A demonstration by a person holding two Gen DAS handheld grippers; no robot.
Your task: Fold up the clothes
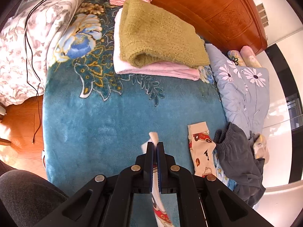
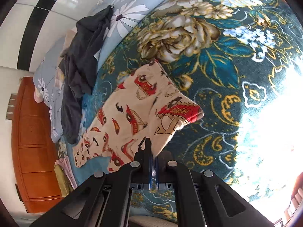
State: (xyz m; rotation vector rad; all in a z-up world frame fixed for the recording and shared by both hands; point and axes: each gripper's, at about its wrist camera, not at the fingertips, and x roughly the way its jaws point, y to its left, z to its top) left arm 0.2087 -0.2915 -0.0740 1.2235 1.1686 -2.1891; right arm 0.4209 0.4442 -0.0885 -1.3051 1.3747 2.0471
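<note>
Cream children's pants with a red car print (image 2: 132, 113) lie on the teal floral blanket (image 2: 227, 75). My right gripper (image 2: 153, 151) is shut on one edge of them, the cloth bunched between the fingers. My left gripper (image 1: 155, 145) is shut on another end of the same pants; cream cloth sticks out past its tips and hangs down between the fingers. One printed leg (image 1: 202, 151) shows to its right. A dark grey garment (image 1: 238, 155) lies crumpled beside the pants, also in the right wrist view (image 2: 83, 60).
A folded stack, olive knit (image 1: 161, 36) on pink and white cloth (image 1: 162, 70), sits at the far side of the blanket (image 1: 106, 117). A blue daisy pillow (image 1: 244, 90) lies right, a floral quilt (image 1: 24, 37) with a black cable left. The wooden headboard (image 1: 223, 13) is behind.
</note>
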